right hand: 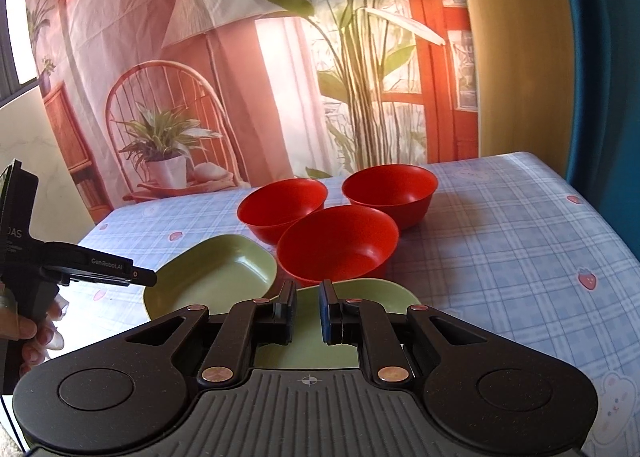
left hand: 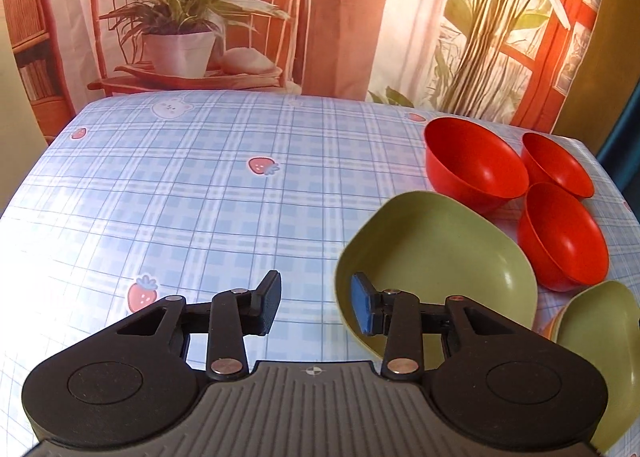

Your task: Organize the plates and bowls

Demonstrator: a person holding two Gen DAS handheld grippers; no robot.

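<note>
Three red bowls (right hand: 338,243) (right hand: 282,207) (right hand: 390,191) stand close together on the table. Two green squarish plates lie in front of them: one (right hand: 216,277) at the left, one (right hand: 360,293) under my right gripper. My right gripper (right hand: 307,313) hovers over the near green plate, jaws a little apart and empty. My left gripper (left hand: 316,307) is open and empty, its right finger over the near rim of the left green plate (left hand: 436,257). The second plate (left hand: 600,337) and the bowls (left hand: 474,159) (left hand: 554,163) (left hand: 562,237) show at right.
The table has a blue plaid cloth (left hand: 200,185) with strawberry prints. A printed backdrop (left hand: 240,17) hangs behind the far edge. A yellow and blue wall (right hand: 560,57) stands at the right. The left gripper's body (right hand: 60,265) and the hand holding it show at the left.
</note>
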